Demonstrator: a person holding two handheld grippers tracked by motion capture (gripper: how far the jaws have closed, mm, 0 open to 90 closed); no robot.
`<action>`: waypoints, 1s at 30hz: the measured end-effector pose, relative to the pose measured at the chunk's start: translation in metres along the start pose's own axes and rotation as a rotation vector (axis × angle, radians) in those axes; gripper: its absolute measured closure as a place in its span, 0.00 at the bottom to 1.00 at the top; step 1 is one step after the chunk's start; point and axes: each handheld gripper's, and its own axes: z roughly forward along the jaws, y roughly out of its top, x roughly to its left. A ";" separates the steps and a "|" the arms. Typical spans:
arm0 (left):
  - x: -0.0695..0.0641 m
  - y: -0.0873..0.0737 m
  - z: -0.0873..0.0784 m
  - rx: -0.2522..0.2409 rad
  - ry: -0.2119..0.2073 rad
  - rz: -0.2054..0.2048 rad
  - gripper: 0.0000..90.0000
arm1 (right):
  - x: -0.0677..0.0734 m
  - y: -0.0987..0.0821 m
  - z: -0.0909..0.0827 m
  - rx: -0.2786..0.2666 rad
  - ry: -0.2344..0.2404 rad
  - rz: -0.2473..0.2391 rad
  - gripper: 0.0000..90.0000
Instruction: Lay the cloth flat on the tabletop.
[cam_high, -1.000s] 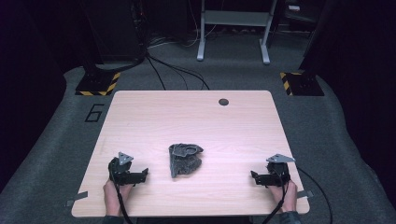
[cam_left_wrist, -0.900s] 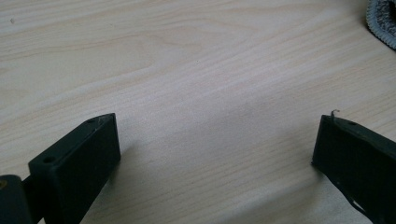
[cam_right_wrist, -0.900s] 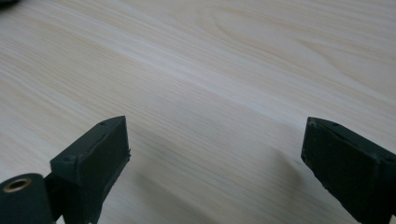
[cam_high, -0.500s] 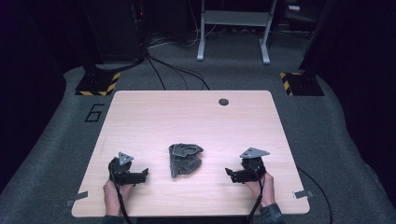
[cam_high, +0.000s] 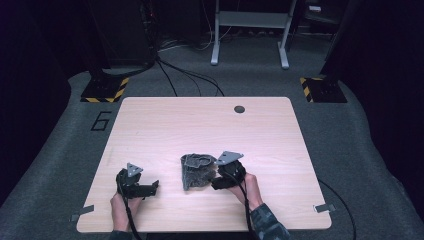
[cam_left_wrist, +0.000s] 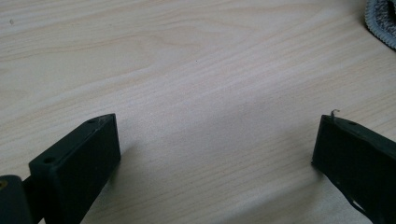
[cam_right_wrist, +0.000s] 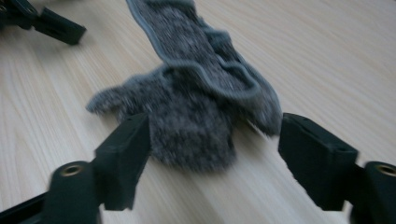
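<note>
**Right gripper closing in around a crumpled grey cloth at the table's near middle**

A pale wooden table (cam_high: 200, 125) is taking up the centre of the high view, standing on grey carpet (cam_high: 380, 165) with black-and-yellow striped blocks (cam_high: 105, 90) lying beyond its far corners and a grey metal frame (cam_high: 250, 35) standing further back. A small dark round spot (cam_high: 239, 109) is sitting near the table's far edge.

A crumpled grey cloth (cam_high: 196, 170) with a lighter stitched rim is lying on the table, towards the near edge and roughly midway between the two hands. In the right gripper view the cloth (cam_right_wrist: 196, 107) is bunching up in fuzzy folds, and its nearest lobe is reaching into the gap between the two black jaws.

The right gripper (cam_high: 220, 181) is sitting just beside the cloth's right edge, its grey plate tilting above it. Its jaws have just been narrowing, yet they are standing apart with the cloth's end lying between them and neither pad pressing on the fabric (cam_right_wrist: 215, 154), so nothing is being grasped.

The left gripper (cam_high: 150, 186) is resting on the table well to the left of the cloth. Its jaws are spread wide over bare wood (cam_left_wrist: 215, 154), released, with a corner of the cloth (cam_left_wrist: 383, 21) showing at the upper right of its view.
</note>
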 end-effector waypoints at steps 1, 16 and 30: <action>0.000 0.000 0.000 0.000 0.000 -0.001 0.01 | 0.002 0.005 0.003 -0.004 -0.003 -0.015 0.37; 0.000 0.000 0.000 -0.001 0.002 0.000 0.01 | 0.001 0.021 0.014 -0.007 -0.060 -0.020 0.98; -0.008 0.009 -0.005 -0.027 -0.063 -0.008 0.08 | -0.023 0.016 -0.016 -0.010 -0.065 0.060 0.74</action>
